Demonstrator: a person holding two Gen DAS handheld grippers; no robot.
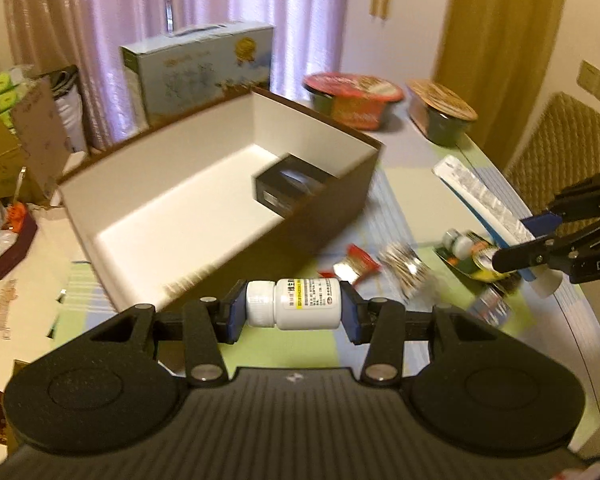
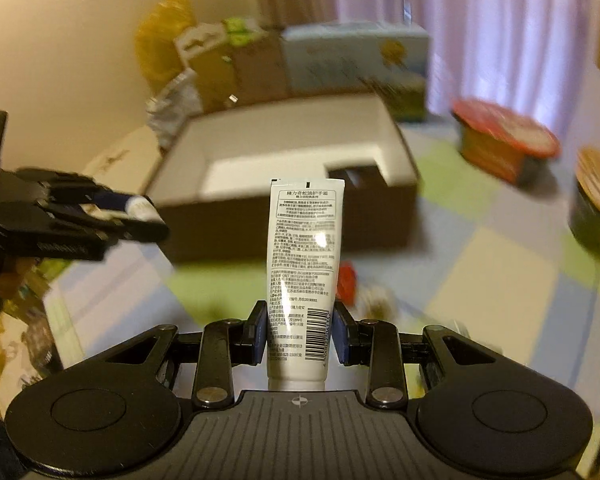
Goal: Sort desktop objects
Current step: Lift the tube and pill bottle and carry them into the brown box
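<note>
My left gripper [image 1: 294,308] is shut on a white pill bottle [image 1: 296,304], held sideways above the table just in front of the open brown box [image 1: 340,196]. The box has a white inside and holds a small black box [image 1: 288,192] at its right end. My right gripper [image 2: 300,332] is shut on a white hand-cream tube [image 2: 304,264], held upright, crimped end up, in front of the same box [image 2: 284,232]. The right gripper with the tube [image 1: 484,204] shows at the right edge of the left wrist view; the left gripper [image 2: 140,216] shows at the left in the right wrist view.
Loose packets [image 1: 356,264] and small bottles [image 1: 460,244] lie on the checked tablecloth right of the box. Two instant-noodle bowls [image 1: 352,100] [image 1: 444,112] stand at the back right. A blue carton [image 1: 200,68] stands behind the box. Clutter fills the left side; a wicker chair [image 1: 568,140] is at the right.
</note>
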